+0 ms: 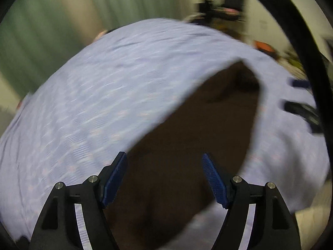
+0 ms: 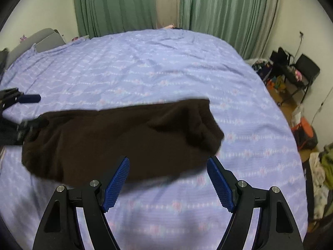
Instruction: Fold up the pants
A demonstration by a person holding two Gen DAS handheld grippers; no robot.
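Dark brown pants (image 2: 116, 139) lie folded in a wide band across the lavender bedspread (image 2: 158, 66). In the blurred left wrist view the pants (image 1: 187, 141) fill the middle, just ahead of my left gripper (image 1: 164, 162), which is open and empty above them. My right gripper (image 2: 168, 166) is open and empty, its fingertips over the pants' near edge. The left gripper also shows in the right wrist view (image 2: 20, 102) at the pants' left end. The right gripper shows in the left wrist view (image 1: 299, 98) at the far right.
The bed fills most of both views. Green curtains (image 2: 116, 6) hang behind it. A grey headboard (image 2: 35, 41) is at the far left. Black chairs (image 2: 299, 70), bags and clothes (image 2: 318, 170) clutter the floor to the right of the bed.
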